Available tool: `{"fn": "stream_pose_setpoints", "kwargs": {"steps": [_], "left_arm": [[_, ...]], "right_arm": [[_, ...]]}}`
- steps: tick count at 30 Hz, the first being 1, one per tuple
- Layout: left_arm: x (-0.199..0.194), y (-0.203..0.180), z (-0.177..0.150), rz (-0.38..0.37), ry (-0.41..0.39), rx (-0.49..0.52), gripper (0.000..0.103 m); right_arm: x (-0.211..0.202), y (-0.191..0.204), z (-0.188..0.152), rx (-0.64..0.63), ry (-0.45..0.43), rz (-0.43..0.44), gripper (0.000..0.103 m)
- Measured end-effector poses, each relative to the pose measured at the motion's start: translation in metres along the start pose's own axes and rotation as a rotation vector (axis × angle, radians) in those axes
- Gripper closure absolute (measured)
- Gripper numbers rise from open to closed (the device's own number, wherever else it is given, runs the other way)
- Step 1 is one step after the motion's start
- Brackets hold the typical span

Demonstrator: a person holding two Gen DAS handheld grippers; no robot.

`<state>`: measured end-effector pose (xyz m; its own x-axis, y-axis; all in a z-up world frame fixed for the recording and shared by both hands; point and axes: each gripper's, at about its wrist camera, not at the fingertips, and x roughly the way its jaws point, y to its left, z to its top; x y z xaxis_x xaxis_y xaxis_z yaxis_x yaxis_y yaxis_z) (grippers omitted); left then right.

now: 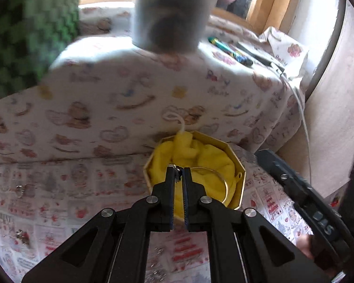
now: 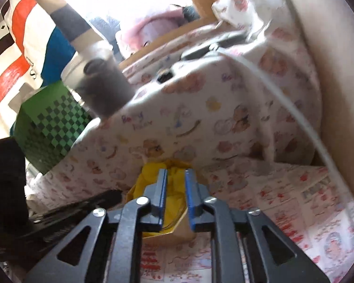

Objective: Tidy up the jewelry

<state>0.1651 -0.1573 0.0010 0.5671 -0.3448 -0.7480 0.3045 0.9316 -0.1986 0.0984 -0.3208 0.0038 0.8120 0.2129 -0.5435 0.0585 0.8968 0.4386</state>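
Everywhere, printed cloth [image 1: 106, 118] underneath.

One gold box [image 1: 238, 165] is sitting on the cloth, with one yellow pouch [image 1: 200, 158] and one bangle [image 1: 221, 179] lying inside it. Left of the box, two small jewelry pieces [image 1: 20, 189] are lying apart.

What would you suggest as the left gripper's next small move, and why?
Probably open over the box and drop the piece. The left gripper is shut on a small metal piece above the yellow cloth, where a gold bangle already lies. The right gripper, open, holds nothing.
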Motion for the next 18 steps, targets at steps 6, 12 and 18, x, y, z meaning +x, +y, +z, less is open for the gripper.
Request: {"fn": "stream_pose_setpoints", "kwargs": {"steps": [6,12,18], "left_arm": [[0.008,-0.017,-0.001,0.044,0.007,0.045,0.088],[-0.028,-0.012,0.0,0.088,-0.08,0.052,0.066],[-0.099,0.005,-0.015,0.181,-0.227,0.1,0.04]], "right_arm": [[-0.002,-0.013,0.005,0.034,-0.009,-0.037,0.075],[-0.007,-0.017,0.007,0.056,-0.002,-0.03,0.067],[-0.025,0.008,0.004,-0.026,-0.048,-0.041,0.055]]}}
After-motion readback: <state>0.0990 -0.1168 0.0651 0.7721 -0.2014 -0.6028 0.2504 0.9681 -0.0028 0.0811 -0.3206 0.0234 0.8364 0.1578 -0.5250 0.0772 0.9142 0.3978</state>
